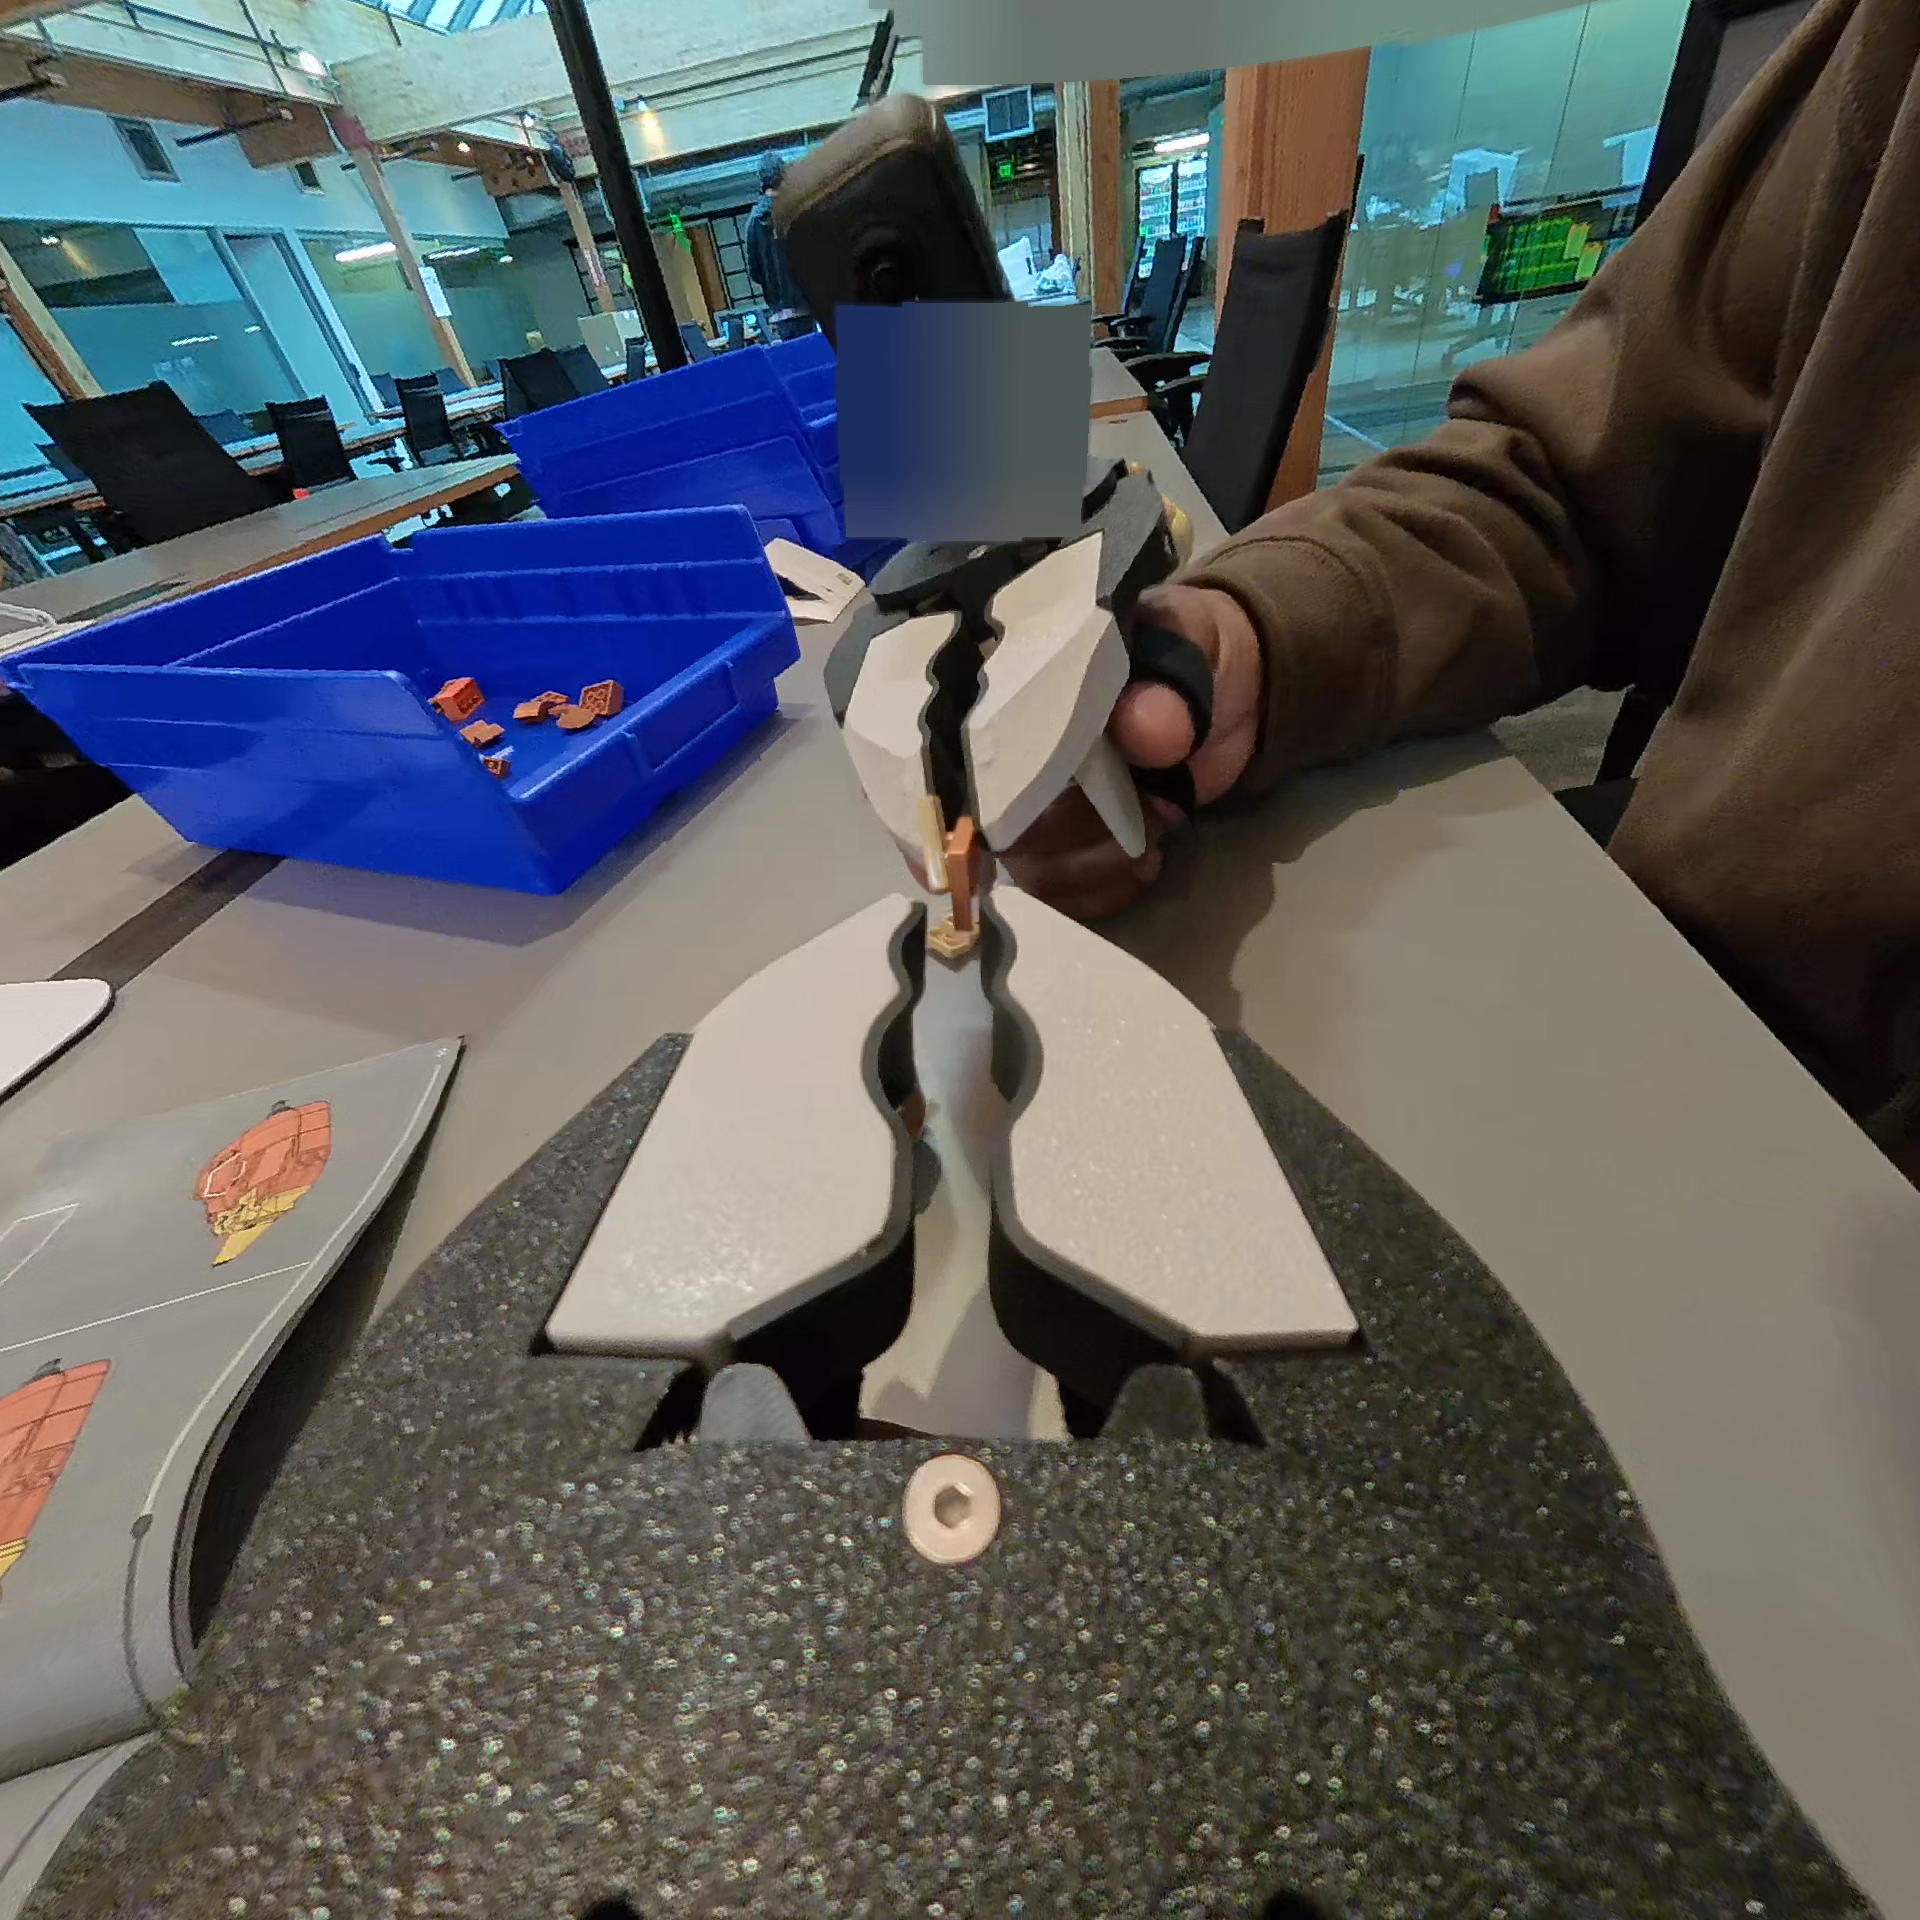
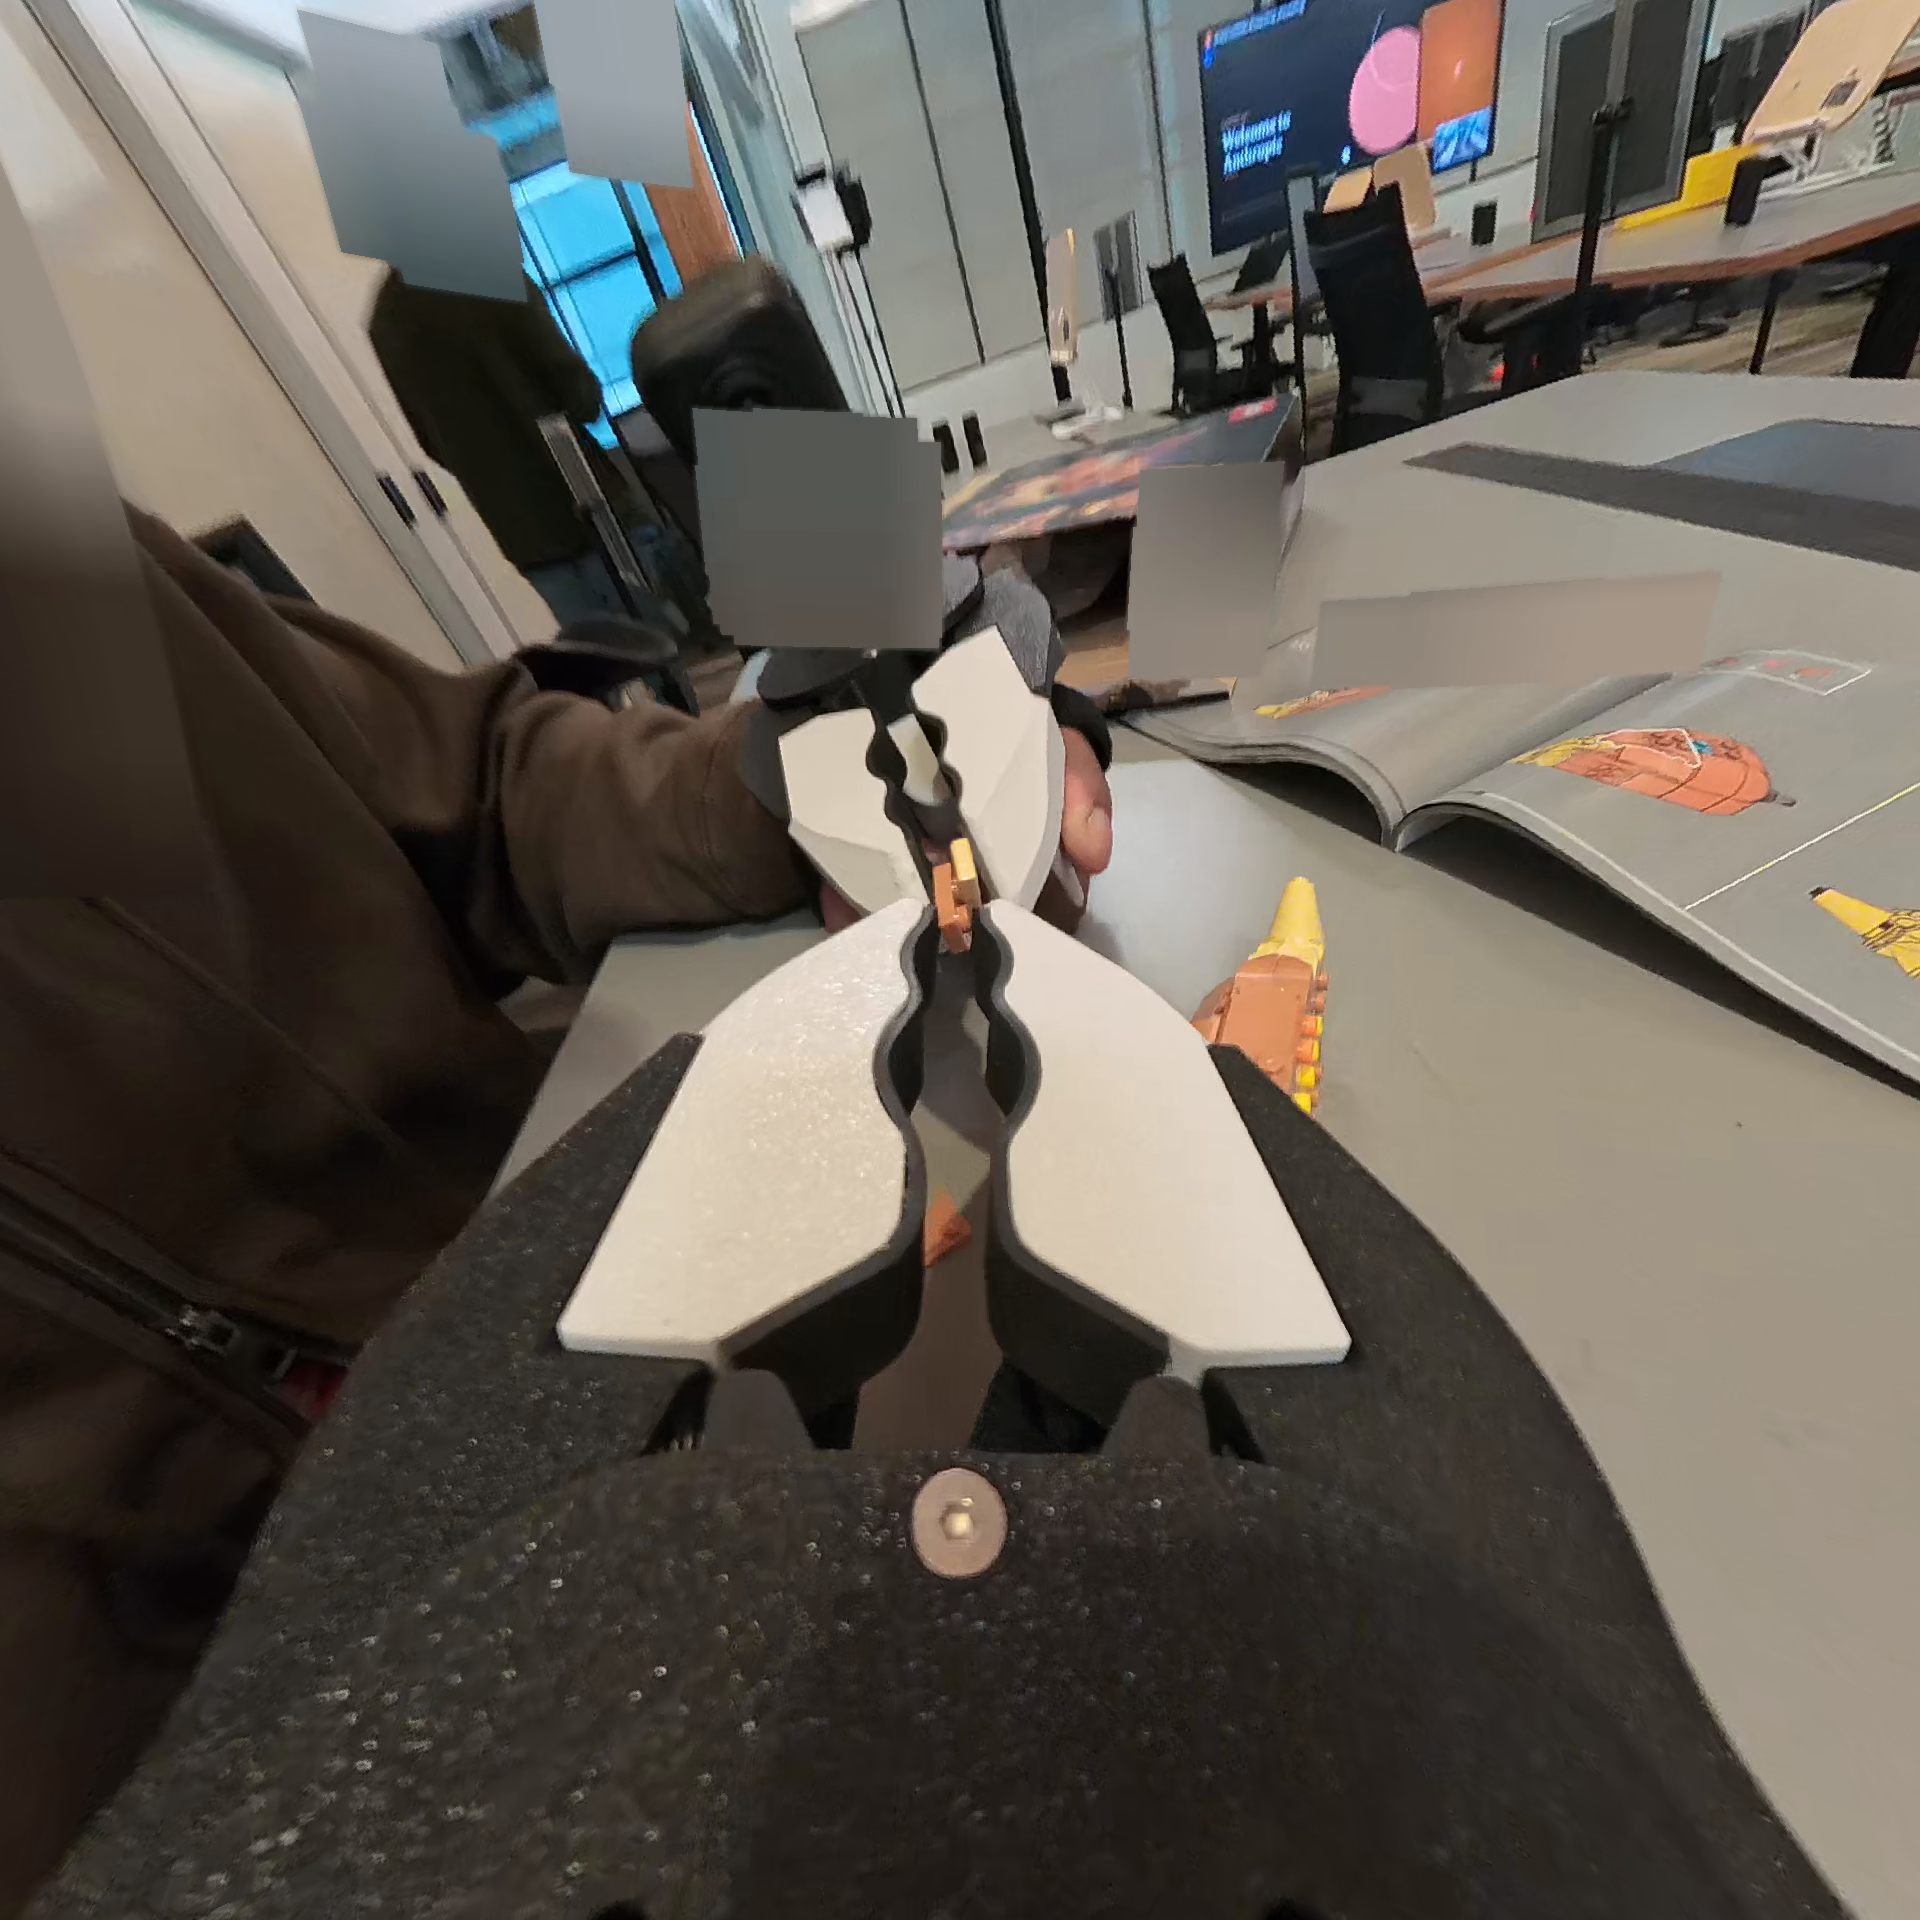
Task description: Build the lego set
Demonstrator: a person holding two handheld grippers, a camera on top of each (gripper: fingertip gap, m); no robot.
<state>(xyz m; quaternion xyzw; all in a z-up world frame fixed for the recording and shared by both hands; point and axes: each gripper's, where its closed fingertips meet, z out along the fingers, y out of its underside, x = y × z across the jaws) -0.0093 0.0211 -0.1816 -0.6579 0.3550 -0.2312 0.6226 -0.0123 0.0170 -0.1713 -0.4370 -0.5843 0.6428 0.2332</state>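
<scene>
Lego pieces (image 1: 961,883) meet tip to tip – both grippers' jaws clamp them, bricks half hidden.

wrist cams face each other | close, low over table (image 1: 1403,987) | share bricks (image 1: 961,883)

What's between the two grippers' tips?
Only two small lego pieces, touching: a tan piece in the left gripper, an orange piece in the right gripper. Both wrist views show it.
</scene>
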